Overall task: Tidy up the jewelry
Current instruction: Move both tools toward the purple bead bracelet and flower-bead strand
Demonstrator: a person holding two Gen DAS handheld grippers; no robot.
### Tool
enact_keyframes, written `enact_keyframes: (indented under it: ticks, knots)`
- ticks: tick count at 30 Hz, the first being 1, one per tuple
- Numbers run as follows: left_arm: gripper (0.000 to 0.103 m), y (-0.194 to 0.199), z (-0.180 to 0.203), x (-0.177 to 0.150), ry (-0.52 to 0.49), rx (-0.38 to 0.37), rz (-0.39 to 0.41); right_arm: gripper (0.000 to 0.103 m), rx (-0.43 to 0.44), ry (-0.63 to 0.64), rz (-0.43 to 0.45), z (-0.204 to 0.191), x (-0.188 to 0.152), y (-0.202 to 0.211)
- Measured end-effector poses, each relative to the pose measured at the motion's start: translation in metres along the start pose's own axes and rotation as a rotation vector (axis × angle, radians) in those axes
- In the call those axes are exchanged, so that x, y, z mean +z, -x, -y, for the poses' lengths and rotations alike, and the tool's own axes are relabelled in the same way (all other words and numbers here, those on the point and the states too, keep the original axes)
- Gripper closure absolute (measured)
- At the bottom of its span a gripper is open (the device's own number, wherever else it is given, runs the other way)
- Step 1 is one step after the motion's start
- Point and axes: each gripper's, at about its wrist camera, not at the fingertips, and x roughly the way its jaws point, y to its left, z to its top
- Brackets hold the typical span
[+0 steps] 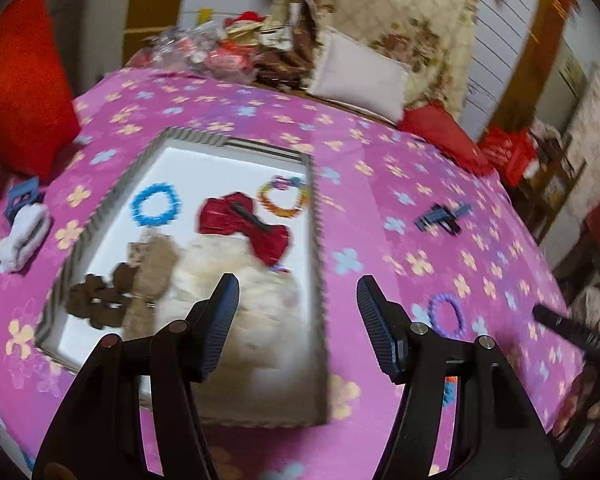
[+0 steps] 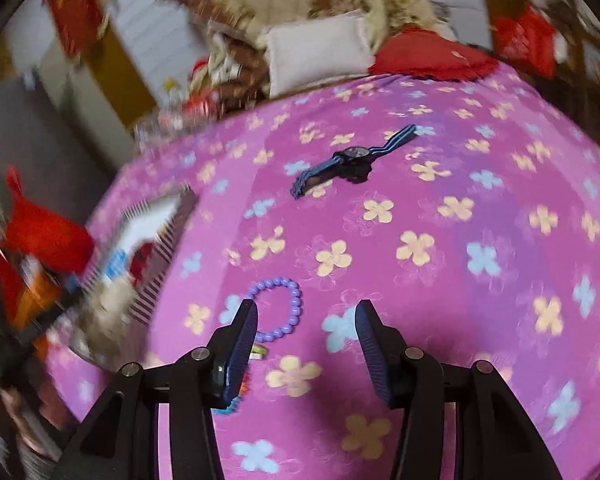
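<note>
A tray (image 1: 316, 216) with a striped rim and white floor lies on the pink flowered cloth. In it are a blue ring bracelet (image 1: 155, 205), a red bow (image 1: 242, 226), a multicoloured bracelet (image 1: 283, 197), brown bows (image 1: 100, 300) and a cream fluffy piece (image 1: 236, 308). My left gripper (image 1: 297, 284) hangs open over the tray's near right side, holding nothing. A purple bead bracelet (image 2: 278, 308) lies on the cloth just ahead of my right gripper (image 2: 307, 308), by its left finger. That gripper is open and holds nothing. A blue watch (image 2: 350, 158) lies farther off.
Small coloured pieces (image 2: 256, 354) peek out beside the right gripper's left finger. Red cushions (image 1: 24, 96), a pale pillow (image 1: 358, 72) and a heap of packets (image 1: 220, 48) line the cloth's far edge. A white fluffy item (image 1: 24, 236) lies left of the tray.
</note>
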Motion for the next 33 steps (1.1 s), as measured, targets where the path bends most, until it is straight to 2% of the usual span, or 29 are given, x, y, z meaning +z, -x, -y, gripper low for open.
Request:
enact_keyframes:
  ticks: [3,6,11,16,21,29,31,33]
  knots:
    - [0.042,-0.005,0.026,-0.008,-0.063,0.007,-0.016,0.054,-0.027,0.003,0.055,-0.005,-0.001,0.005]
    - [0.042,-0.016,0.047,-0.014,-0.107,-0.013,-0.075,0.054,0.010,-0.012,0.021,-0.002,0.001,0.000]
    - [0.042,-0.033,0.076,-0.017,-0.165,-0.007,-0.160,0.054,0.006,-0.042,-0.022,0.020,-0.006,-0.015]
    - [0.042,-0.064,0.103,-0.015,-0.216,-0.016,-0.253,0.054,0.023,-0.005,-0.066,0.034,-0.023,-0.030]
    - [0.042,-0.105,0.133,-0.009,-0.260,-0.082,-0.353,0.054,0.047,0.022,-0.100,0.041,-0.035,-0.043]
    - [0.043,-0.146,0.173,-0.004,-0.363,-0.092,-0.408,0.054,0.142,0.146,-0.136,0.013,-0.048,-0.049]
    - [0.051,-0.154,0.177,-0.005,-0.379,-0.091,-0.430,0.054,0.163,0.177,-0.147,0.003,-0.054,-0.051]
    - [0.078,-0.161,0.181,-0.009,-0.402,-0.085,-0.453,0.054,0.182,0.204,-0.159,-0.006,-0.060,-0.053]
